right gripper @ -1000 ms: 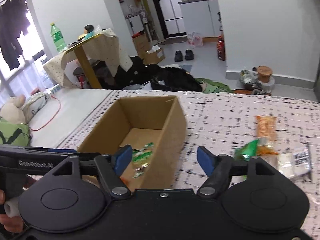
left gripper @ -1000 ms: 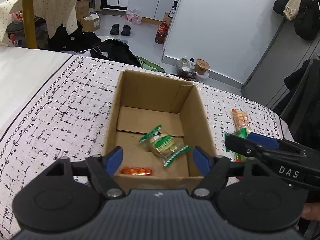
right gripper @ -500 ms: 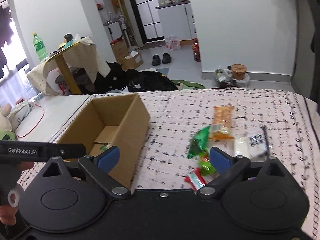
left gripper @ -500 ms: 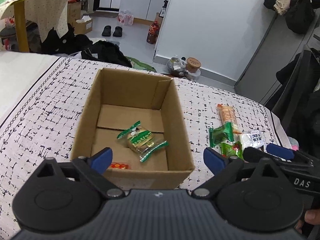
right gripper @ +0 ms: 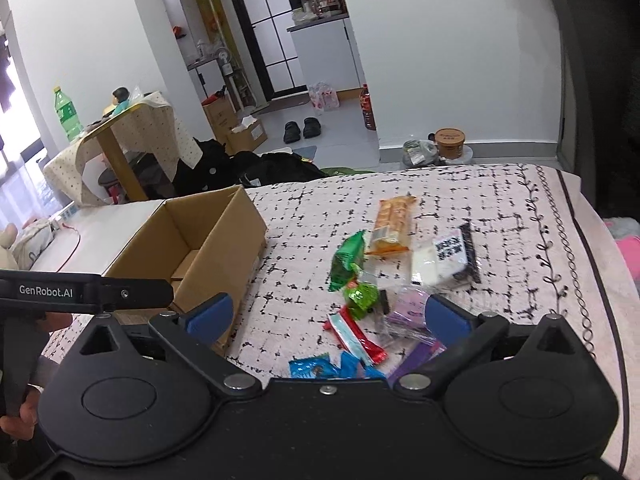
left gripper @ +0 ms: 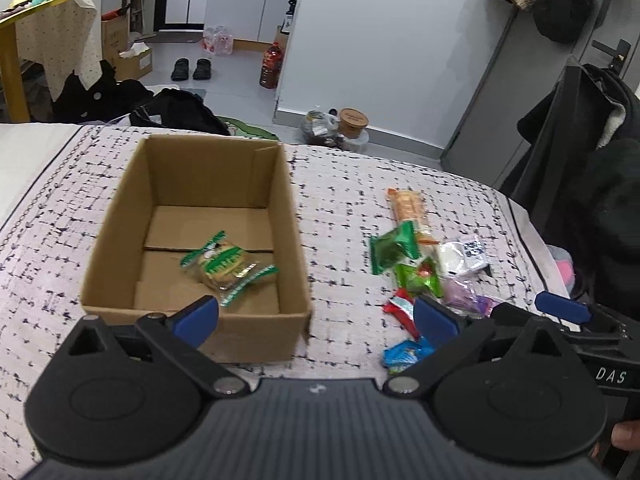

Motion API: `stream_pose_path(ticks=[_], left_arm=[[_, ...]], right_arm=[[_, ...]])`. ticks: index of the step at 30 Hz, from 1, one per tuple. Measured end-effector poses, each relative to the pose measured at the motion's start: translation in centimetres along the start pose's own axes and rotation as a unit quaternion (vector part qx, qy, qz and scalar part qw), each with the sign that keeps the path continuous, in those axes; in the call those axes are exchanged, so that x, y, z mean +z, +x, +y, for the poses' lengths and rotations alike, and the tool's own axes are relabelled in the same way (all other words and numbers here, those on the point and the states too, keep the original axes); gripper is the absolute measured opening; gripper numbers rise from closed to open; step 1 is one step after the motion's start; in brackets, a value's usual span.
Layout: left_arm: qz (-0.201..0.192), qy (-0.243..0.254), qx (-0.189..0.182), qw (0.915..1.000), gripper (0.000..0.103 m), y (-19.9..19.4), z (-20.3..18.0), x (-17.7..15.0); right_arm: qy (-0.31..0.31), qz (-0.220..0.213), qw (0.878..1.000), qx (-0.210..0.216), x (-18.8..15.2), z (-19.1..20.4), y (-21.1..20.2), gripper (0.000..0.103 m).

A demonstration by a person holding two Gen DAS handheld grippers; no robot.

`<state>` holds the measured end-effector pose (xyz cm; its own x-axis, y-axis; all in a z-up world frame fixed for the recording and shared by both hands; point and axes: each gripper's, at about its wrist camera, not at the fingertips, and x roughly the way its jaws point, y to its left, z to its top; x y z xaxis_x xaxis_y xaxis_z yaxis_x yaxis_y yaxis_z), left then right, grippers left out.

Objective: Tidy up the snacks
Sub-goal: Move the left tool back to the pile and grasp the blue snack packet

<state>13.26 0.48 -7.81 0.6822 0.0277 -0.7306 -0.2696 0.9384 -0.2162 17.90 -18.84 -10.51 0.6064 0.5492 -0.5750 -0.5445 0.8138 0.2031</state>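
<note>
I see the bed cover, pale with a black cross-hatch print, filling most of both views. On it sits the cardboard box, open at the top, on the left side. Inside the box lies one green-and-clear biscuit pack, flat on the floor flaps near the front. To the right of the box, well apart from it, the loose snacks lie in a pile on the cover: an orange cracker pack at the far end, a white pouch with a black code label beside it, a dark green packet touching the orange one, a bright green candy packet, a purple wrapper, a red-edged stick pack, and a blue packet nearest me. My left gripper hangs over the box's front right corner, jaws opening, nothing between them. My right gripper hangs over the near end of the snack pile, jaws opening too, pads clear of every packet. A hand grips the left tool's handle at the lower left edge of the right view
</note>
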Motion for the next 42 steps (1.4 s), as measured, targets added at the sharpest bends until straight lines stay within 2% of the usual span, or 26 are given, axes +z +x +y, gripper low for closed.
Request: stream_pose_path(ticks=[16,25,31,33,36,42], left_arm=[[0.006,0.021,-0.012,0.9997,0.103,1.3,-3.7,-1.8],[0.035,0.024,-0.036,0.9985,0.1,3.8,-5.5,-3.3],[0.053,0.01,-0.038,0.9979,0.077,5.8,-5.8,-4.1],[0.062,0.006,-0.036,0.9974,0.065,6.7,-5.9,-4.2],[0.073,0.005,-0.038,0.9966,0.059,8.0,-6.0,-4.5],[0.084,-0.006,-0.04,0.9956,0.056,10.1,-6.1,-4.9]], right_arm=[[0.029,0.023,0.999,-0.021,-3.1,-3.3,-1.7,0.103],[0.073,0.034,0.996,-0.041,-4.3,-5.8,-1.2,0.1],[0.08,0.041,0.995,-0.038,-4.5,-6.2,-0.5,0.099],[0.084,0.043,0.995,-0.037,-4.4,-6.4,-0.3,0.099],[0.083,0.049,0.995,-0.04,-4.4,-6.5,0.2,0.097],[0.089,0.059,0.993,-0.041,-4.4,-6.8,1.6,0.091]])
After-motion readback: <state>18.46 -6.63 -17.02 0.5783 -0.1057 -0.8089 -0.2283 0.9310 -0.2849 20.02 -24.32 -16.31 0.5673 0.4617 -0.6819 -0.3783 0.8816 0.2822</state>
